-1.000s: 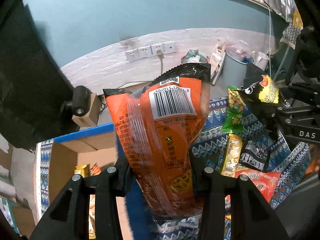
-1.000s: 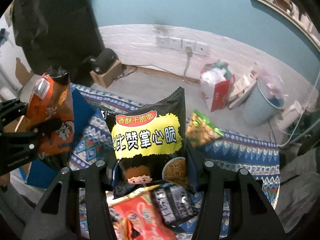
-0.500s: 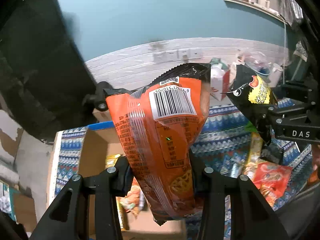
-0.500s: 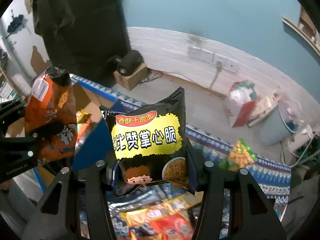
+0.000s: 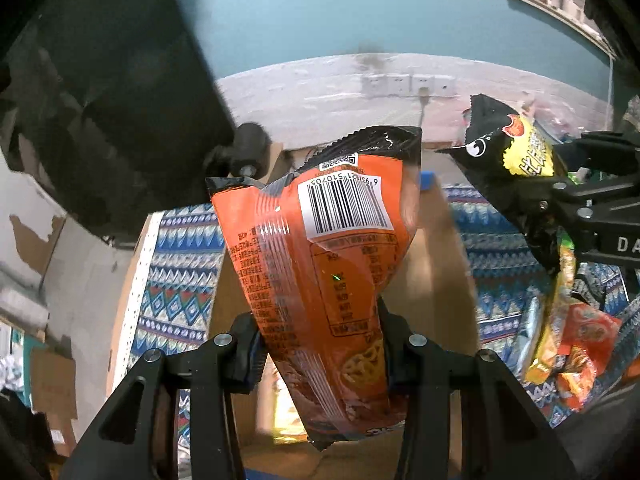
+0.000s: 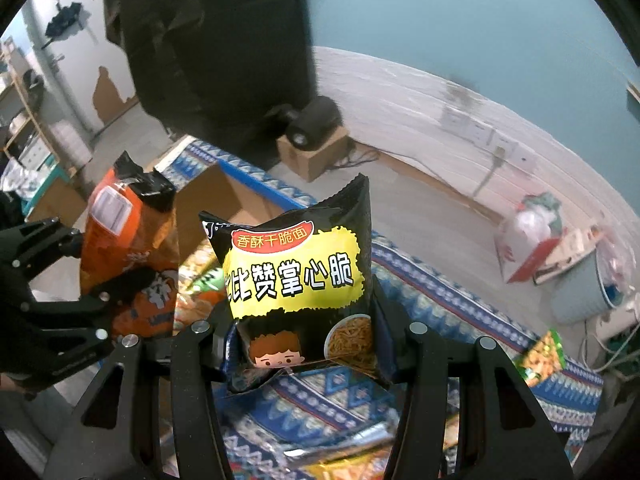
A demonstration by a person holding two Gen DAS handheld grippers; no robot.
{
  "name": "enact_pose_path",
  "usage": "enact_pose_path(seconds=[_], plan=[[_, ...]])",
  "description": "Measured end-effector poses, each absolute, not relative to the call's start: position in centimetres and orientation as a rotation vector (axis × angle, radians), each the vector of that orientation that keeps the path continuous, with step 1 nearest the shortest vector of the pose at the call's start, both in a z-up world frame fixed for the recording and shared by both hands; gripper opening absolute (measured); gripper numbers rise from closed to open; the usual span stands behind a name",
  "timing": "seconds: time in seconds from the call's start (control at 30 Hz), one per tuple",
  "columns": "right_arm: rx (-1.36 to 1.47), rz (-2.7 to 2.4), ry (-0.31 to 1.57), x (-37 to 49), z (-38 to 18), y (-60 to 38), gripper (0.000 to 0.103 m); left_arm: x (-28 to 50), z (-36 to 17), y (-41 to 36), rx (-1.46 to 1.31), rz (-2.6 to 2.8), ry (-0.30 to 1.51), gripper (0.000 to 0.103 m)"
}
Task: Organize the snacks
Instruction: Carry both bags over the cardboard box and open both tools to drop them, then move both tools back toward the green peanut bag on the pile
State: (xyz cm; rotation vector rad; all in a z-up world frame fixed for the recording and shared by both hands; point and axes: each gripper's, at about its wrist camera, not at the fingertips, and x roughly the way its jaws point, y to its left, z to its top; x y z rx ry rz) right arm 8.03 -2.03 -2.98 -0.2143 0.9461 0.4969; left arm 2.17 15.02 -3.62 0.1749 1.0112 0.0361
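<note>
My left gripper [image 5: 320, 344] is shut on an orange snack bag [image 5: 320, 256] with a barcode, held upright over an open cardboard box [image 5: 436, 280]. In the right wrist view that same orange snack bag [image 6: 128, 256] hangs at the left in the left gripper [image 6: 96, 300], above the cardboard box [image 6: 208, 200]. My right gripper [image 6: 308, 344] is shut on a black and yellow noodle snack bag [image 6: 296, 276], held upright over the patterned cloth [image 6: 460, 300]. The left wrist view shows the black and yellow noodle snack bag [image 5: 516, 152] and the right gripper [image 5: 568, 208] at the right.
Several loose snack packets [image 5: 568, 344] lie on the patterned cloth [image 5: 180, 280]. A green packet [image 6: 544, 356] lies at the cloth's right. A dark hanging garment [image 6: 224, 40] is at the back left. A bucket [image 6: 584, 292] and a red-white bag [image 6: 528, 240] stand on the floor.
Both grippers have swung left with their bags. The cardboard box now lies under the orange bag, and the loose packet pile has slid to the right edge.
</note>
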Motion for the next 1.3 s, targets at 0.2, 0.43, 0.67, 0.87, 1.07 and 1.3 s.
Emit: enact_pose_path(seconds=[0.2,0.43,0.67,0.87,1.07,1.3], plan=[[-0.235,0.534,0.972,8.4,-4.1,1.3,0.052,2.3,-4.8,17.2,0.171,0.076,1.046,0.045],[-0.245,0.56,1.006,8.5,-5.4,3.8,0.052,2.3,-6.9,18.9,0.154,0.11,1.121,0.046],[-0.253,0.585,1.046,8.5,-6.6,5.2,0.052,2.3,-6.9,19.9,0.146,0.164,1.147,0.065],[-0.263,0.607,1.078,8.5,-7.5,5.9,0.052,2.0,-5.6,19.9,0.149,0.171,1.111,0.071],[-0.266,0.613,1.104,8.5,-8.1,5.9,0.063,2.1,-5.5,19.4,0.172,0.174,1.108,0.071],[-0.223,0.601,1.081,8.1,-6.9,3.5,0.074,2.7,-4.4,17.1,0.176,0.128,1.088,0.071]])
